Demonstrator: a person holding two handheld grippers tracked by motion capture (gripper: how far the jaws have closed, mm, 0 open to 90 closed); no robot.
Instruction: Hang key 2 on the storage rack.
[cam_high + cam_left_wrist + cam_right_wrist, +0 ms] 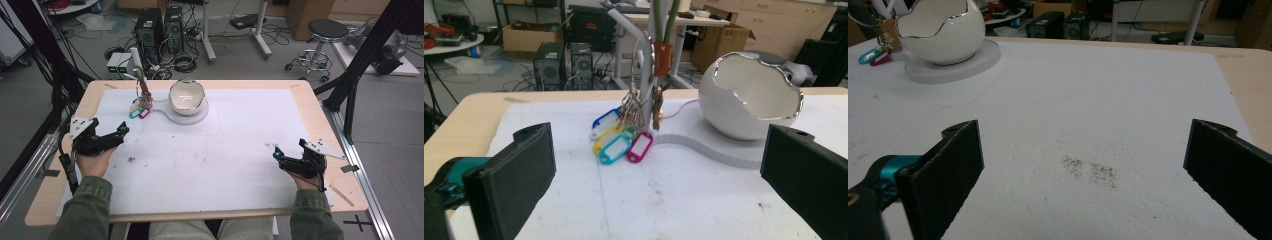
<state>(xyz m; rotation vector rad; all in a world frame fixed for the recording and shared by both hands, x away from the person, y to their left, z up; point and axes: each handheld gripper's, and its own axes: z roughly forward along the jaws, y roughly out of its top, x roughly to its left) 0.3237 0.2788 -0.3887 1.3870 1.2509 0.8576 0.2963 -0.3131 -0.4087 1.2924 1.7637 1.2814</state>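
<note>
Covering wooden table (320,120): white mat (225,150), cluttered lab bkgd.

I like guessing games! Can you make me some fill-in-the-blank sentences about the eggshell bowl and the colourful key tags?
1. The bowl shaped like a cracked egg is ____ in colour.
2. The key tags hang from a small ____.
3. Both the left gripper and the right gripper have jaws that are ____.

Missing words: white; stand; open

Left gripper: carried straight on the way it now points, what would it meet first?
Likely the bunch of coloured key tags hanging from the stand, centred between the open jaws of the left gripper. The egg-shaped bowl sits off to the right; depth is uncertain.
</note>
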